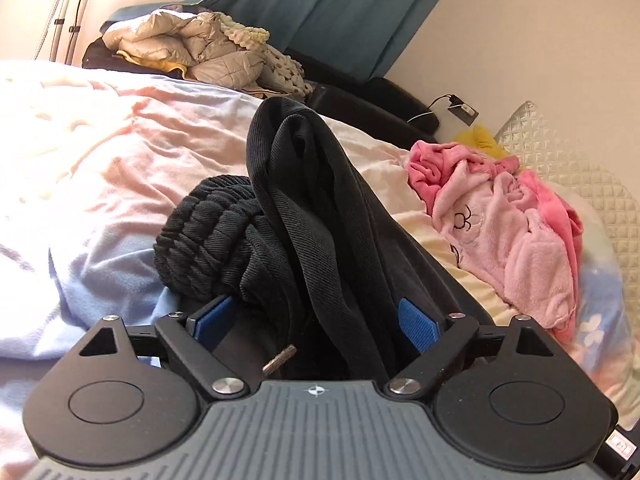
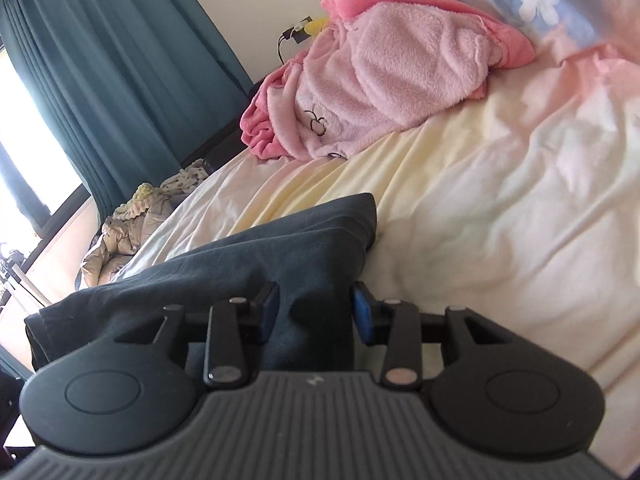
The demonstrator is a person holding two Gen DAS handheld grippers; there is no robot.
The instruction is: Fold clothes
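The left gripper (image 1: 316,316) is pointing down at the bed with its jaws spread wide, and the dark garment (image 1: 304,216) is lying between them — bunched up, rising in a thick rumpled fold ahead of the blue pads (image 1: 418,322). Neither pad is pressing on it, as far as the left wrist view shows. Just left of the jaws' centre line, a gathered, ribbed cuff or waistband (image 1: 208,232) is sitting in a tight roll. Beyond the right jaw, well apart, a pink fleece garment (image 1: 500,224) is waiting in a heap on the pastel bedspread (image 1: 100,140).

In the right wrist view, the right gripper (image 2: 316,308) is tilting down too, its jaws standing partway apart with a flat layered edge of the same dark cloth (image 2: 248,256) running between them and out to the left. Whether the pads are touching the cloth here I cannot tell for certain; they look clear of it.

The cloth is looking soft, limp and light — likely a woven or twill weave, not slippery, with nothing fragile about it. It should be drooping from any pinch, so taking hold at the firmer parts, the ribbed band or a layered hem edge, is probably giving the best control.
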